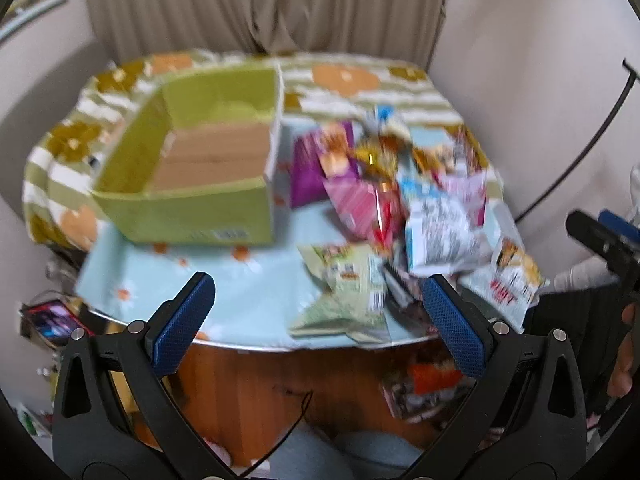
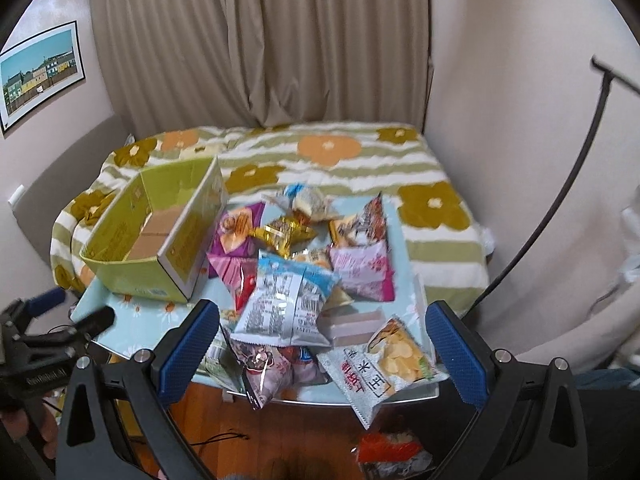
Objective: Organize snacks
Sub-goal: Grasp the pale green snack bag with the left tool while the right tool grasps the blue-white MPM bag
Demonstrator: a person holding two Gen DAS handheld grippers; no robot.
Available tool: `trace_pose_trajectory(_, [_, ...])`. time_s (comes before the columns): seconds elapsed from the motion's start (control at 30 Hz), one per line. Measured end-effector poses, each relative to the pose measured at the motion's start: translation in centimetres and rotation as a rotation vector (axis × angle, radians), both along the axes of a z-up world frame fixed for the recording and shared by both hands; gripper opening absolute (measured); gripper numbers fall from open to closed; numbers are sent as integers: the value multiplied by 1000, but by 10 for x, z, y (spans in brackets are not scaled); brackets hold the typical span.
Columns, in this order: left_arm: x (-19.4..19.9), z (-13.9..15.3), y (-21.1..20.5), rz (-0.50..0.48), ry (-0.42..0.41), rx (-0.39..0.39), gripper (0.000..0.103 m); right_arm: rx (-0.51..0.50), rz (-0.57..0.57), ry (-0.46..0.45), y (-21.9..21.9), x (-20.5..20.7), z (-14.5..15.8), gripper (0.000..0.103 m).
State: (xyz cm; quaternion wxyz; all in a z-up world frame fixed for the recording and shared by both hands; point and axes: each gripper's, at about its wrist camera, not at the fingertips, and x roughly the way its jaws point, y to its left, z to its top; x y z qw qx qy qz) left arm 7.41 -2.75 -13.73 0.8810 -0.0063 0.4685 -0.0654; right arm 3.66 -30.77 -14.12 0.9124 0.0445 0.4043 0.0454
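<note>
Far left on the wall: 1 framed picture (image 2: 40, 76) of coloured houses. Below it, left gripper (image 1: 318, 322), fingers spread wide, nothing between them, hovering over the bench's (image 1: 248, 280) near edge. On the bench's left half: 1 green box (image 1: 192, 184), open on top, cardboard floor bare, nothing inside. Just right of the box: a loose pile of snack packs, at least 10, overlapping, exact count blurred. Among them, 1 purple pack (image 2: 236, 232) touching the box wall, 1 gold pack (image 2: 286, 234) mid-pile, 1 blue-and-white pack (image 2: 286, 300) on top, 1 pink pack (image 2: 366, 272), 1 pale green pack (image 1: 344, 292) at the near edge, 1 chips pack (image 2: 384, 364) overhanging the front rim. Right gripper (image 2: 322, 346), fingers likewise far apart and empty, hanging over the pile's near side. Light blue floral cover on the bench. Behind: bed (image 2: 440, 208) under a striped flower quilt, beige curtain (image 2: 260, 40), plain walls. Below: wooden floor with 1 more pack (image 2: 390, 450) lying on it.
</note>
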Motion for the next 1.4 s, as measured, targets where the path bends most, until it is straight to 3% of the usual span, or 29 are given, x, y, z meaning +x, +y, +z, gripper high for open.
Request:
trace_pose_trajectory(0.23, [35,-70,-12,-82,143,-17,103,76,8,122,2,42,-44,103])
trace_pose_trajectory(0.6, [74,-125,-22,-196,247,-11,95,103,16,263,23,99,-105,103])
trace_pose_trajectory(0.67, [78,-131,-26,-218,261,-22,86,99,16,279,27,103,-111,103])
trace_pose_trajectory(0.73, [83,-137,-30,-235,280,-21,69,100,15,293,29,108,-116,102])
trace_pose_trajectory(0.83, [86,-143,-33,-247,292,-4,57,108,19,313,34,114,-125,97])
trace_pose_trajectory(1.1, [92,-144,-21,-215,282,15,54,132,36,340,42,125,-137,76])
trace_pose_trajectory(1.4, [82,-133,-11,-167,247,14,51,131,46,308,46,121,-132,56])
